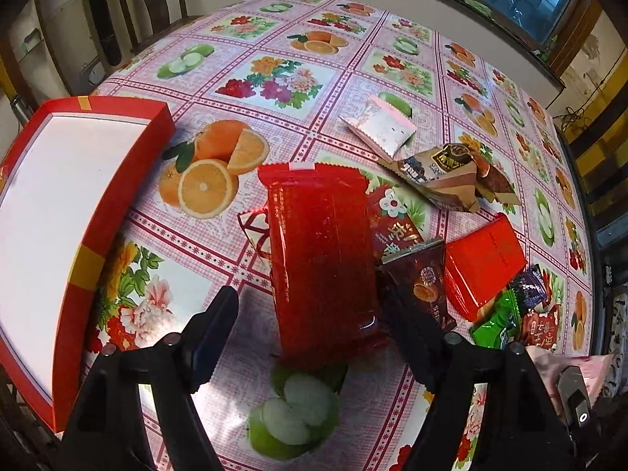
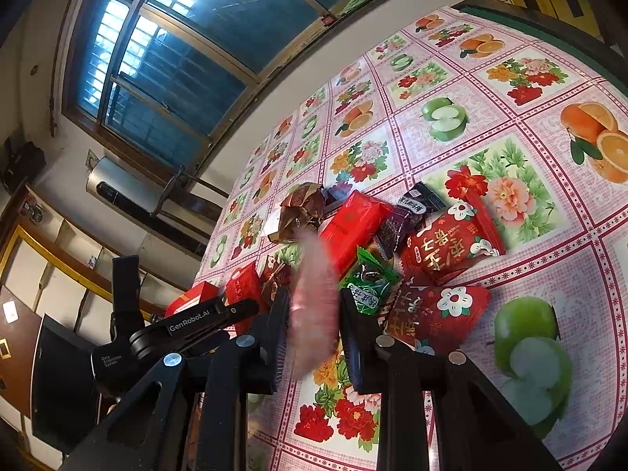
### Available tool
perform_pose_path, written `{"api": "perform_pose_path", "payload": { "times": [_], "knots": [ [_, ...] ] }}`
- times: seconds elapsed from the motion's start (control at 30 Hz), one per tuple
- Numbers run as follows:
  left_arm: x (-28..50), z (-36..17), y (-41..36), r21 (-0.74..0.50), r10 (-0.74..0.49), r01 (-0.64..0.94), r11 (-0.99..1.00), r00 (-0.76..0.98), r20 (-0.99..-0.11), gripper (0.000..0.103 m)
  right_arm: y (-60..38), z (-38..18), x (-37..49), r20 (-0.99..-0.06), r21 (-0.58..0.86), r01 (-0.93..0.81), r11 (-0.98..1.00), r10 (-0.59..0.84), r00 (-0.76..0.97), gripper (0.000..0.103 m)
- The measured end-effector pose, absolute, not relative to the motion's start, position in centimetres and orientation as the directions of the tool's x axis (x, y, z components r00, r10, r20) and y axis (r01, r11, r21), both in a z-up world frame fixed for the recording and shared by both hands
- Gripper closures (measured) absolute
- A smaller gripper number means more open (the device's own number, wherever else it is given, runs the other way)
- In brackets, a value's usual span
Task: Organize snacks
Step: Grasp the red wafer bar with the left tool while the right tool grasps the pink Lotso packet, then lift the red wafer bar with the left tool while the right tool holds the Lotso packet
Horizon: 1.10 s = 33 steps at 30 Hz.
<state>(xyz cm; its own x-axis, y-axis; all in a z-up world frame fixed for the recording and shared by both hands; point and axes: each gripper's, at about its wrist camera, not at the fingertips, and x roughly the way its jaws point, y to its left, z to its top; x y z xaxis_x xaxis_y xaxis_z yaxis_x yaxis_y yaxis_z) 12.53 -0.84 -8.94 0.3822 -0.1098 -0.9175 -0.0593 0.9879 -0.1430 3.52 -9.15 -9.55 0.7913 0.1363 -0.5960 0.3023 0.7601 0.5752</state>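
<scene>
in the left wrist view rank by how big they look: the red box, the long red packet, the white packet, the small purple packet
1. red box, though nearness to the camera inflates it
2. long red packet
3. white packet
4. small purple packet, partly hidden by other snacks, so its true size is unsure

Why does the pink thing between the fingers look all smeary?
In the right wrist view the pink packet is blurred, probably from moving, while the snacks behind it look sharp; in the left wrist view the long red packet is sharp, with glare spots on its shiny wrapper, and the fisheye lens bends the table edges.
</scene>
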Motion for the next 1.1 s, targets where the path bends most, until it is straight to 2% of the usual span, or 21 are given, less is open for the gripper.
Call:
{"api": "perform_pose_path", "payload": {
  "times": [0.23,0.43,0.63,0.73,0.8,0.87,1.1],
  "knots": [
    [12.9,-9.9,-0.9,-0.112,-0.079,-0.066,0.992,0.38,-0.922,0.028,-9.0,-9.8,3.8,-0.608,0.574,0.298,0.763,0.152,0.78,0.076],
    [12.9,-9.8,-0.2,-0.071,-0.048,-0.044,0.997,0.394,-0.918,0.046,-8.3,-10.6,4.7,-0.648,0.571,0.277,0.772,0.217,0.73,0.076],
    [12.0,-9.6,1.8,-0.075,-0.066,-0.007,0.997,0.383,-0.921,0.051,-7.9,-11.3,5.0,-0.684,0.538,0.301,0.788,0.199,0.702,0.076],
    [11.1,-9.6,3.0,-0.082,-0.085,0.025,0.996,0.38,-0.921,0.052,-7.3,-11.1,5.3,-0.689,0.507,0.288,0.813,0.182,0.701,0.068],
    [10.4,-9.6,3.4,-0.081,-0.099,0.061,0.995,0.376,-0.922,0.052,-6.5,-11.1,5.7,-0.704,0.467,0.277,0.84,0.164,0.691,0.052],
    [9.6,-9.5,3.8,-0.086,-0.117,0.099,0.991,0.368,-0.922,0.052,-5.7,-11.1,6.3,-0.728,0.415,0.268,0.869,0.142,0.67,0.043],
    [6.3,-9.3,4.0,-0.062,-0.156,0.274,0.96,0.338,-0.928,0.052,-3.1,-12.5,7.6,-0.818,0.159,0.236,0.959,-0.006,0.576,0.043]
  ]
}}
